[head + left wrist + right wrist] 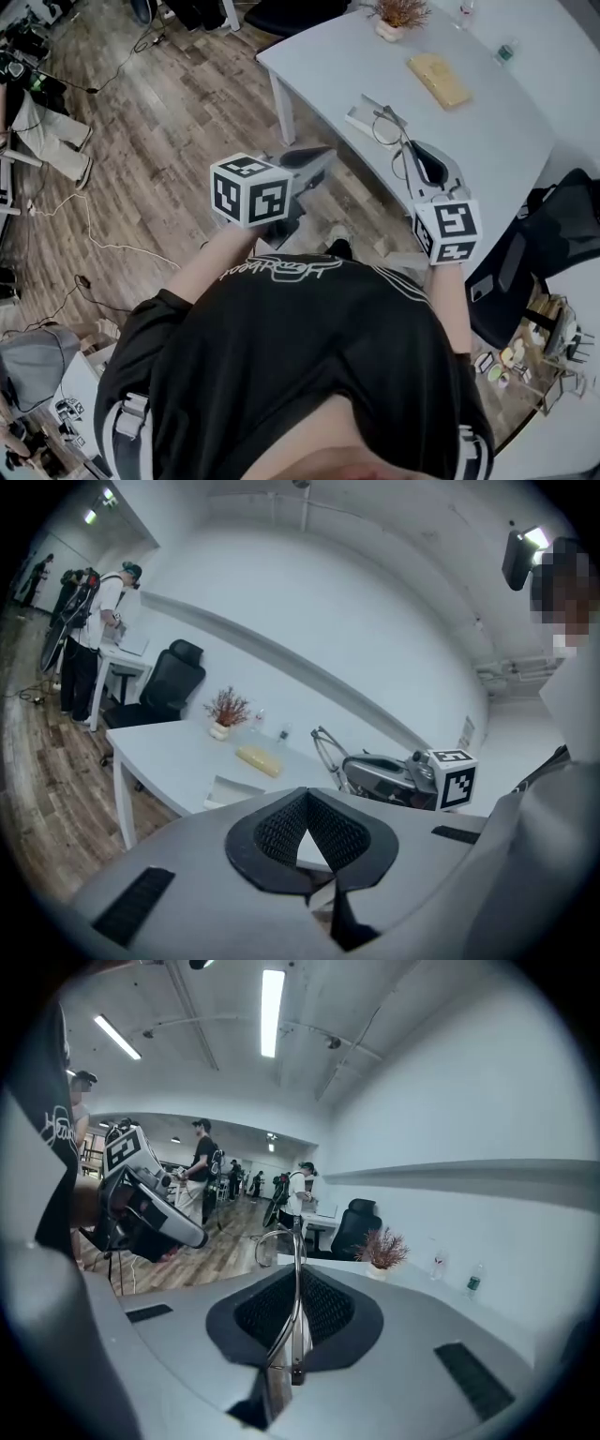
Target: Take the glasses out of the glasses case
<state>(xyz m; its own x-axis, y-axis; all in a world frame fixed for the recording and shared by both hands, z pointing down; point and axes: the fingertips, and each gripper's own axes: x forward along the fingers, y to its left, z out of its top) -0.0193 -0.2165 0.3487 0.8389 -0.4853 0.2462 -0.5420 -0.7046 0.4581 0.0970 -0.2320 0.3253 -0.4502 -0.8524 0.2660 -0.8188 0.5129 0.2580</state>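
- Two claws, two states: my right claw [295, 1283] is pinched tight on a thin metal temple of the glasses [389, 131], and my left claw [305, 799] is closed on nothing, well off to the case's left.
- Glasses are held up in the air just beside the open white glasses case [361, 115], which lies on the surface [487, 141].
- I judge the lifting-out all but done.
- Next, I'd lower the glasses onto bare surface beside the case and only then loosen the right claw, gently, because that wire frame looks easy to twist.

Potted plant [398, 14]; bottle [505, 52]; black chair [555, 228]
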